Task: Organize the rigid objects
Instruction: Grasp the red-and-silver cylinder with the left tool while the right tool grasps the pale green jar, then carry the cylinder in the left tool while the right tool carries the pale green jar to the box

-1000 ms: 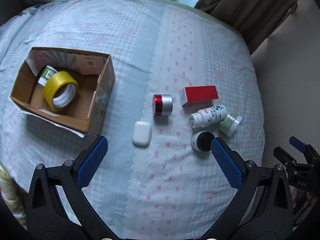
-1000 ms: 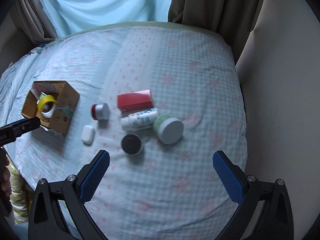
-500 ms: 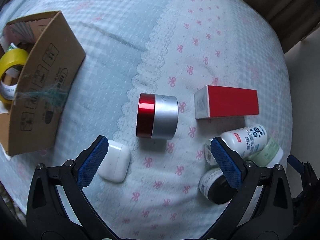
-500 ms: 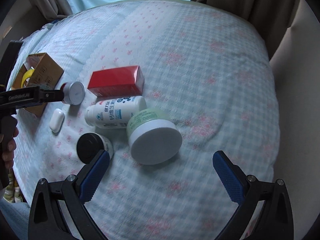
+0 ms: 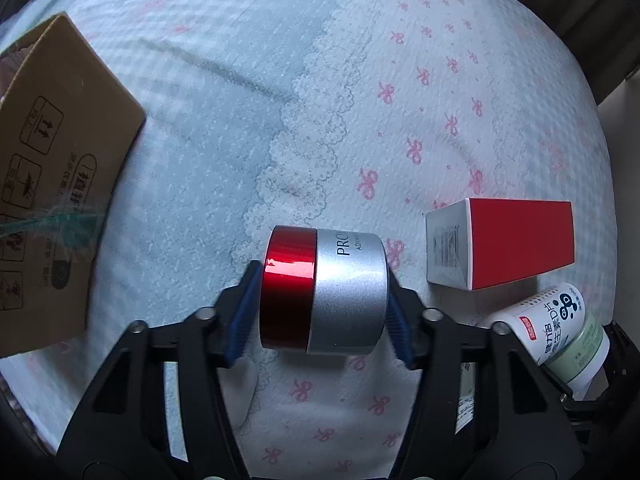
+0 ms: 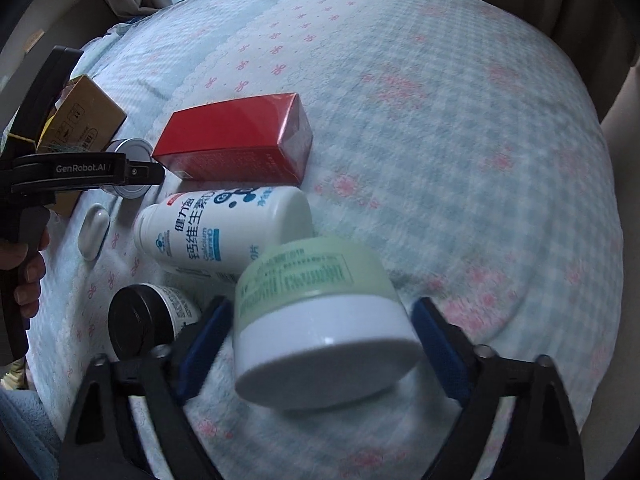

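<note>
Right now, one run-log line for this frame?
left gripper: shut on red-and-silver jar | right gripper: around green jar, closure unclear | cardboard box: left

black plastic gripper frames, silver screws, blue fingers (image 5: 239,322) — white "genrobot.ai" lettering — bare skin.

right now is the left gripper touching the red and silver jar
Touching. In the left wrist view both blue pads of the left gripper press flat against the ends of the red and silver jar, with no gap showing.
</note>
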